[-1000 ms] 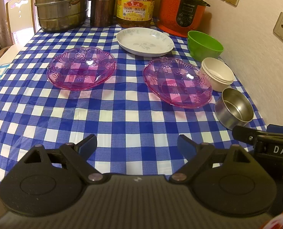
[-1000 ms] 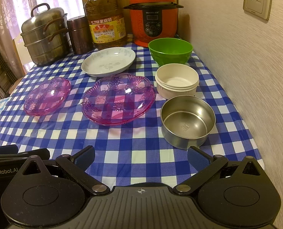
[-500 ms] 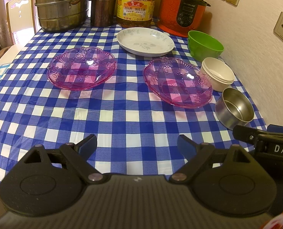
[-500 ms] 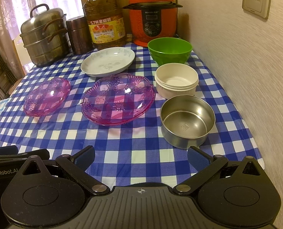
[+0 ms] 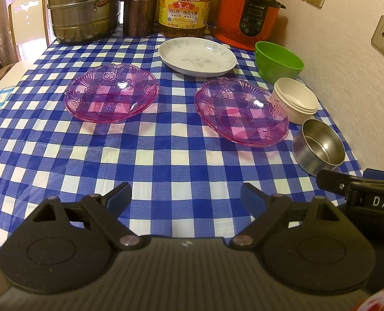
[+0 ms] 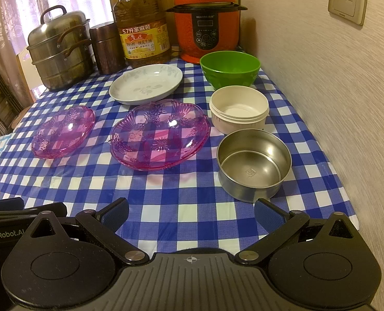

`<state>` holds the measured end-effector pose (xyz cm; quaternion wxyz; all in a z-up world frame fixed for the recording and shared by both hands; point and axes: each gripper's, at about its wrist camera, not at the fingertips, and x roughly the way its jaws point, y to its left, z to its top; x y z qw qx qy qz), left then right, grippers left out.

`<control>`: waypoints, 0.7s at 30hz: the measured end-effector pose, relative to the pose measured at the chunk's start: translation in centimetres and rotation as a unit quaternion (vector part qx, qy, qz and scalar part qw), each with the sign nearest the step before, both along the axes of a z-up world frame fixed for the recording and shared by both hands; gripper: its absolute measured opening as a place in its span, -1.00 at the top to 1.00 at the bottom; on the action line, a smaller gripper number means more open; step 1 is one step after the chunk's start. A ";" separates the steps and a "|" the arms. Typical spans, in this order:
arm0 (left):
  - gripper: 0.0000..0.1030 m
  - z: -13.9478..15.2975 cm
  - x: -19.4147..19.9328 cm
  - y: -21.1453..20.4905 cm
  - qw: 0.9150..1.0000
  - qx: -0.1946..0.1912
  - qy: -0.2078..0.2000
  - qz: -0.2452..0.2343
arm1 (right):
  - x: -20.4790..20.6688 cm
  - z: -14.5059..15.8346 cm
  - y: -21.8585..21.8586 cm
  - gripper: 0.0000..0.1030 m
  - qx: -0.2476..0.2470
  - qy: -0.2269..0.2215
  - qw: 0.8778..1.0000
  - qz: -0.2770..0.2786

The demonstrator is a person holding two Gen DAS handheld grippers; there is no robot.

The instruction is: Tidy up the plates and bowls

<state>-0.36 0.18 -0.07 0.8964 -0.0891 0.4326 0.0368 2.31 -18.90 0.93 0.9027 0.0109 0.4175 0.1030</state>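
Note:
Two pink glass plates lie on the checked table: one at the left (image 5: 110,93) (image 6: 63,131), one at the right (image 5: 241,111) (image 6: 159,133). A white flowered plate (image 5: 197,55) (image 6: 146,83) sits behind them. Along the wall stand a green bowl (image 5: 278,61) (image 6: 229,67), a white bowl (image 5: 295,99) (image 6: 238,108) and a steel bowl (image 5: 319,146) (image 6: 254,163). My left gripper (image 5: 186,194) is open and empty over the table's front edge. My right gripper (image 6: 190,211) is open and empty just in front of the steel bowl.
At the back stand a steel steamer pot (image 5: 84,7), a brown canister (image 5: 140,9), an oil bottle (image 5: 185,2) and a red rice cooker (image 5: 247,13). The wall (image 6: 334,90) runs close along the table's right edge. A chair (image 5: 27,20) stands at the far left.

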 end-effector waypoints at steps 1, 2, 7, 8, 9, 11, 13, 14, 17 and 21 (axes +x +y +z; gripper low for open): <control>-0.74 0.0 0.0 0.0 1.000 0.000 0.000 0.000 | 0.0 0.0 0.0 -0.99 0.000 0.000 1.000 0.000; -0.74 0.0 0.0 -0.1 1.000 0.000 0.000 0.000 | 0.0 0.0 0.0 -0.99 0.000 0.000 1.000 0.000; -0.74 0.0 0.0 -0.1 1.000 0.001 0.000 0.000 | 0.0 0.0 0.0 -0.99 0.000 0.000 1.000 0.000; -0.74 0.0 0.0 -0.1 1.000 0.000 0.000 0.000 | 0.0 0.0 0.0 -0.99 0.000 0.000 1.000 0.000; -0.74 0.0 0.0 -0.1 1.000 0.000 0.000 0.000 | 0.0 0.0 0.0 -0.99 0.000 0.000 1.000 0.000; -0.74 0.0 0.0 -0.2 1.000 0.001 0.000 0.000 | 0.0 0.0 0.0 -0.99 -0.001 0.000 1.000 0.000; -0.74 0.0 0.0 -0.2 1.000 0.001 0.000 0.000 | 0.0 0.0 0.0 -0.99 0.000 0.000 1.000 0.000; -0.74 0.0 0.0 -0.2 1.000 0.001 0.000 0.000 | 0.0 0.0 0.0 -0.99 0.000 0.000 1.000 0.000; -0.74 0.0 0.0 -0.2 1.000 0.001 0.000 0.000 | 0.0 0.0 0.0 -0.99 0.000 0.000 1.000 0.000; -0.74 0.0 0.0 -0.2 1.000 0.001 0.000 0.000 | 0.0 0.1 0.0 -0.99 -0.001 0.000 1.000 0.000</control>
